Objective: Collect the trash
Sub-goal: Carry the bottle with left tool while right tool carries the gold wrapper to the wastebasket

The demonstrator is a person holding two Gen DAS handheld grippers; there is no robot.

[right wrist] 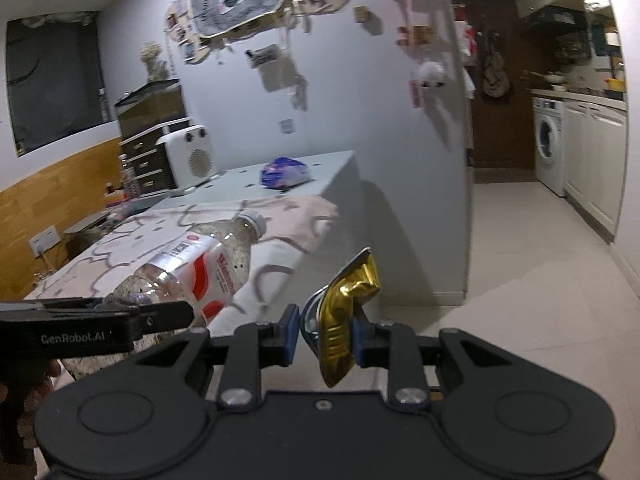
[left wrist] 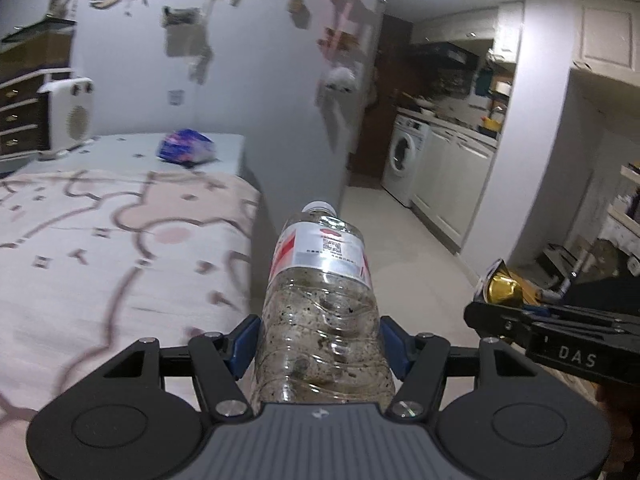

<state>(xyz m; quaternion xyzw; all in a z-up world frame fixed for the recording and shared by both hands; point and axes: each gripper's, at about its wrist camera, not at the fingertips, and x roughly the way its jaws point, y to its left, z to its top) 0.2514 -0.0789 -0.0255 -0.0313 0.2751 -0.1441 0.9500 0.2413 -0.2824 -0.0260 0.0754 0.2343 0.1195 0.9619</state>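
Observation:
My left gripper [left wrist: 320,344] is shut on a clear plastic bottle [left wrist: 320,292] with a red and white label and a white cap, dirty inside, pointing forward over the floor. The bottle also shows in the right wrist view [right wrist: 192,272], held by the left gripper [right wrist: 160,316]. My right gripper [right wrist: 326,334] is shut on a crumpled gold foil wrapper [right wrist: 344,312]. In the left wrist view the right gripper [left wrist: 500,316] sits at the right with the gold wrapper [left wrist: 502,286] in it. A blue and purple packet [left wrist: 186,148] lies on the pale blue surface beyond the bed; it also shows in the right wrist view [right wrist: 284,172].
A bed with a pink patterned cover [left wrist: 100,240] lies to the left. A white heater [left wrist: 70,116] and a dark drawer unit [left wrist: 20,116] stand behind it. A white wall corner [left wrist: 344,120] is ahead. A tiled floor [left wrist: 400,260] leads to a washing machine [left wrist: 404,152] and white cabinets [left wrist: 452,184].

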